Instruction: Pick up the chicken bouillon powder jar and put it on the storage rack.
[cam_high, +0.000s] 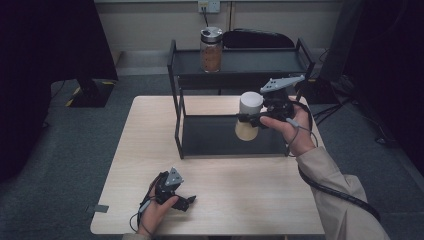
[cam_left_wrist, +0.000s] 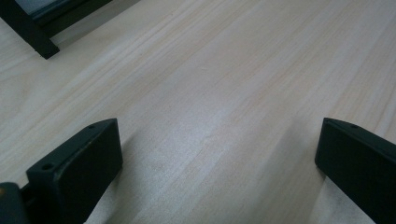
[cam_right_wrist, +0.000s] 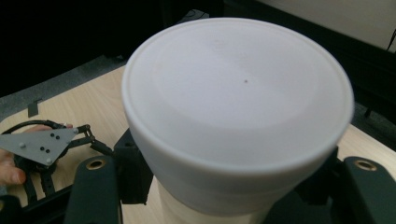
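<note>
- The right gripper (cam_high: 257, 119) has its jaws clenched on a white-lidded jar (cam_high: 248, 116), grasping it round the body just under the lid, so the cream-coloured lower part hangs free below.
- That jar is held in the air in front of the black rack (cam_high: 176, 95), above the right part of its lower shelf (cam_high: 210, 134) and below the top shelf (cam_high: 250, 61).
- A grip from the side like this looks chosen so the jar can slide in or out between the two shelves without the hand fouling the top one.
- On the rack's top shelf stands a glass jar (cam_high: 211, 49) with brown contents and a metal lid, well left of the held jar's path.
- The left gripper (cam_high: 181, 201) rests low on the bench (cam_high: 235, 200), well in front of the rack, jaws released and wide apart with bare wood between them; it seems parked out of the way.
- Room to move: the lower shelf is bare, and the bench in front of the rack is open.
- Edges to mind, I'd say: the top shelf's front rail above the lid and the rack's right post beside the hand.
</note>
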